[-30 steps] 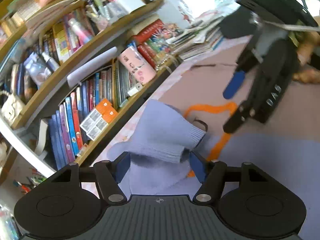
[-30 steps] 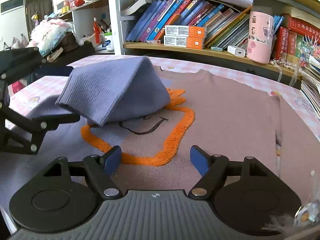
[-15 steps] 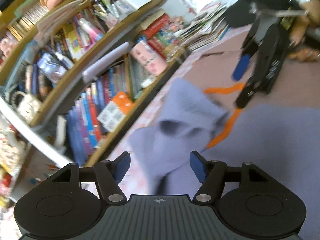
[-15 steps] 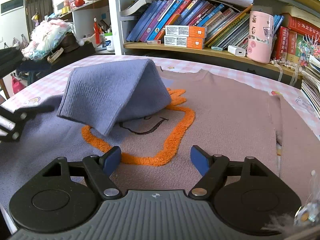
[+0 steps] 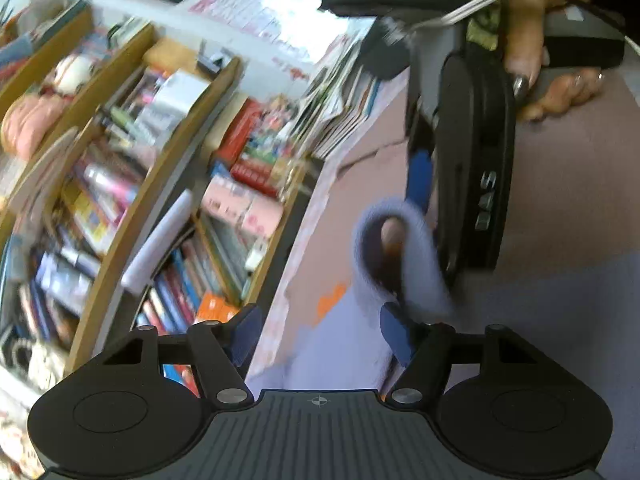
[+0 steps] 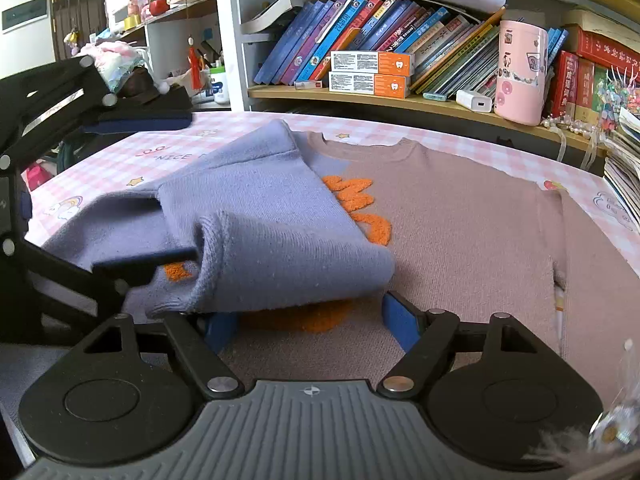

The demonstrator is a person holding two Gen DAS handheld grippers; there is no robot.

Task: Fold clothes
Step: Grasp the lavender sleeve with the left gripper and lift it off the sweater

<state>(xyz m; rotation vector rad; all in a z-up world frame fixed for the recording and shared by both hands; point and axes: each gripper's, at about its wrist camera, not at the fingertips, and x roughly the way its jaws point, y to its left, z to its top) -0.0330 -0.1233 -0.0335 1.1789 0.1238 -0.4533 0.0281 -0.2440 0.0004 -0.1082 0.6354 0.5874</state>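
The pink checked cloth [image 6: 168, 156] on the bench carries the word "NICE" in pink letters. The book spines [image 6: 360, 32] and orange boxes [image 6: 370, 63] on the shelf bear print too small to read.

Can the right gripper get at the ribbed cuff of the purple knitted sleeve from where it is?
Probably yes: the ribbed cuff lies just ahead of the open right gripper, nothing between.

A wooden bookshelf [image 6: 400, 96] packed with leaning books [image 6: 360, 36] runs behind a table covered in a pink checked cloth [image 6: 132, 160]. A dark door [image 6: 80, 12] stands far left; daylight seemingly enters from that side.
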